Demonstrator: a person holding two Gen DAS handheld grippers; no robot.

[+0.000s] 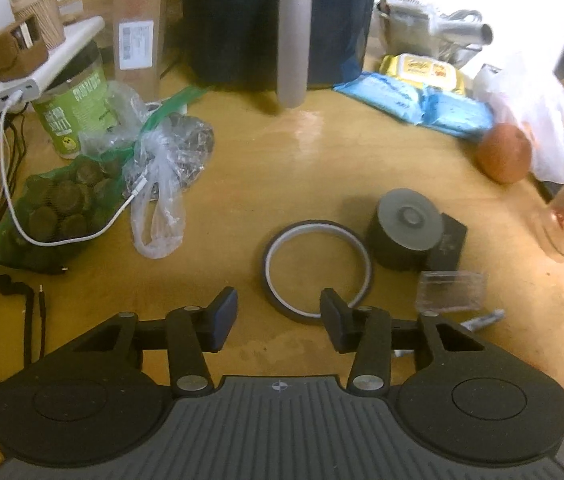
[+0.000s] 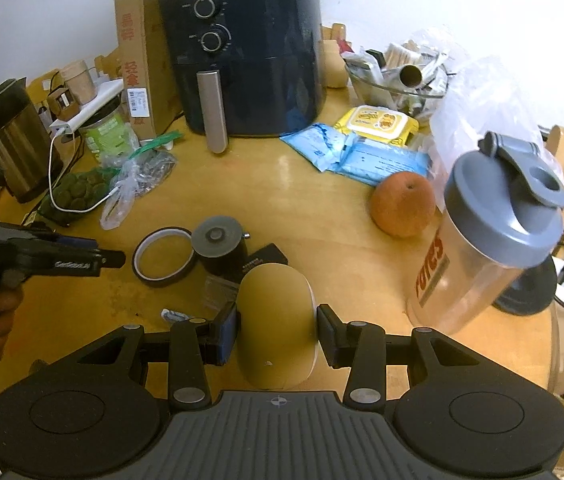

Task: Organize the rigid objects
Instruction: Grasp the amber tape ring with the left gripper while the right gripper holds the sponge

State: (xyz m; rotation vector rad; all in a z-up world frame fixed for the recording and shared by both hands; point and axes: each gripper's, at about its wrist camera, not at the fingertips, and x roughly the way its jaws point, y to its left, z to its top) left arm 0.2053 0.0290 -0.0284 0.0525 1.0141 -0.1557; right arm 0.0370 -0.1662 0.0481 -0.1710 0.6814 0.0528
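**Desk:** Right wrist view, left edge first — what holds what?

**Photographer:** A green-labelled jar (image 2: 106, 136) stands beside the steel kettle (image 2: 9, 140), a white power bank (image 2: 89, 109) laid across its top; its contents cannot be made out. In front of it, a green mesh bag (image 2: 79, 192) is packed with dark round discs. Further right, behind the blue air fryer (image 2: 249, 52), a glass bowl (image 2: 398, 80) is heaped with packets and a cardboard tube. At far right, a clear shaker bottle (image 2: 486, 248) with a grey flip lid looks empty.

**Desk:** And the tools?

**Photographer:** The left gripper (image 1: 277, 312) hangs partly open over the wooden table (image 1: 241, 184), holding nothing, its right finger overlapping the near rim of a tape ring (image 1: 318, 268). The right gripper (image 2: 277, 336) is clamped on a tan disc-shaped object (image 2: 273, 320) standing on edge. A black cylinder (image 2: 221, 248) sits just right of the tape ring.
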